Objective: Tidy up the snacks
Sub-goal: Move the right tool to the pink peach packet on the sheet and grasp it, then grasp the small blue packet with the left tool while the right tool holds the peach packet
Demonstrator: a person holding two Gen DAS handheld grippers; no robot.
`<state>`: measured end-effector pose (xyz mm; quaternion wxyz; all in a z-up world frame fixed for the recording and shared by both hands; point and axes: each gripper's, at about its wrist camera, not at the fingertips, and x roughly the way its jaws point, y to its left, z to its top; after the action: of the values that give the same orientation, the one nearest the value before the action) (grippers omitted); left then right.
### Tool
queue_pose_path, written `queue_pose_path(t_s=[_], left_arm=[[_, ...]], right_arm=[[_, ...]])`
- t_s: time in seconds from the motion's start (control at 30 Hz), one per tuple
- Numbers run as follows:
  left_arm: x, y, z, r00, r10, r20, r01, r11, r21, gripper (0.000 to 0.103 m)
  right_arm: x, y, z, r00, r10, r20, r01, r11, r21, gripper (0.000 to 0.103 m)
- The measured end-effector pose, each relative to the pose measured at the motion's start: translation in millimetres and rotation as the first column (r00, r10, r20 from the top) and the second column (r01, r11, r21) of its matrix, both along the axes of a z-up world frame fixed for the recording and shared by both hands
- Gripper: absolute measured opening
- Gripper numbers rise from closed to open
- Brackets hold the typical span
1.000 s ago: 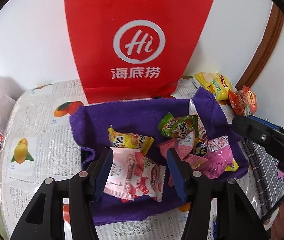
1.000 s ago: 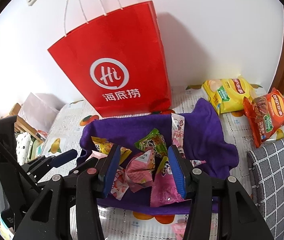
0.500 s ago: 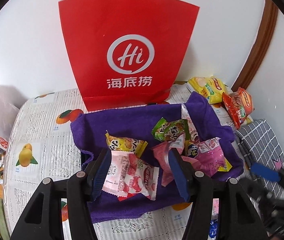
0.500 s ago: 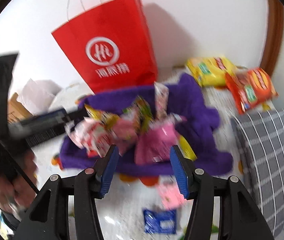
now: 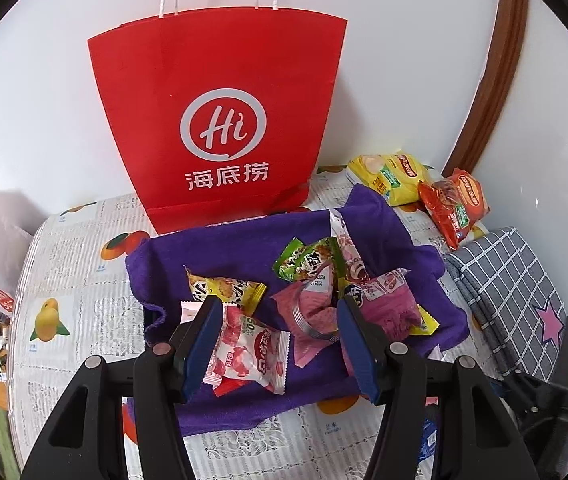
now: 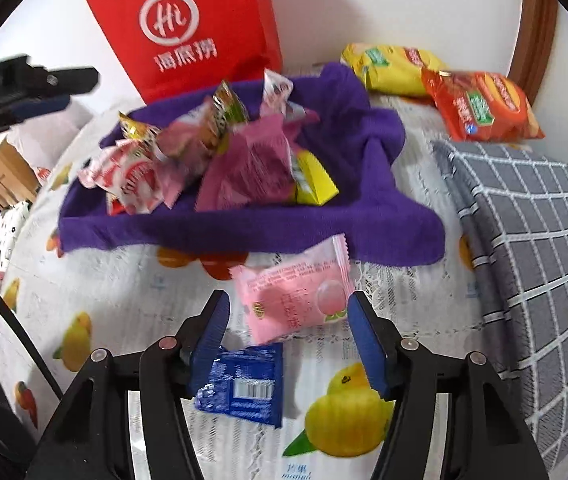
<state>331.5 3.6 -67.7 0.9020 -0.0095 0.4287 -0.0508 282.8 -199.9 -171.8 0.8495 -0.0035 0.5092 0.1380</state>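
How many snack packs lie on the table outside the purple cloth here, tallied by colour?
Pink small packet: 1
Blue small packet: 1
Yellow chip bag: 1
Orange-red chip bag: 1
Total: 4

Both views bright, even indoor light, no harsh glare. Fisheye bends edges hard, black vignette at corners. Left wrist view sharp; red bag (image 5: 219, 128) throws soft shadow on wall behind it. Right wrist view motion-blurred, esp. snack pile (image 6: 211, 148) ahead of the fingers; blue packet (image 6: 243, 384) nearest them a bit crisper.
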Motion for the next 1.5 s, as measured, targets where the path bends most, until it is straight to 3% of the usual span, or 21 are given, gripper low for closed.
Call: queue_pose_path(t_s=[0.17,0.23,0.47,0.73,1.23,1.5], left_arm=[[1,1,-2,1.000,0.005,-0.004,-0.005,1.000,0.001,0.057],[1,2,-2,1.000,0.007,-0.006,-0.007,1.000,0.000,0.057],[1,2,-3,1.000,0.001,-0.013,-0.001,1.000,0.003,0.057],[-2,2,1,1.000,0.005,-0.007,-0.005,1.000,-0.006,0.057],[-17,-1,19,0.999,-0.031,0.019,0.031,0.999,-0.018,0.057],[-31,-8,32,0.996,-0.073,0.051,0.074,0.997,-0.030,0.057]], right_arm=[[8,-2,-21,1.000,-0.003,-0.027,0.003,1.000,-0.012,0.063],[11,0,-27,0.999,0.001,-0.039,-0.002,1.000,-0.012,0.071],[11,17,-34,0.999,0.033,0.024,-0.030,0.992,-0.120,0.079],[8,11,-28,0.998,0.008,0.056,-0.001,0.994,-0.111,0.055],[2,5,-29,0.994,-0.022,0.108,0.032,0.995,-0.092,0.049],[-22,-27,1,0.988,-0.120,0.095,0.123,0.992,-0.029,0.048]])
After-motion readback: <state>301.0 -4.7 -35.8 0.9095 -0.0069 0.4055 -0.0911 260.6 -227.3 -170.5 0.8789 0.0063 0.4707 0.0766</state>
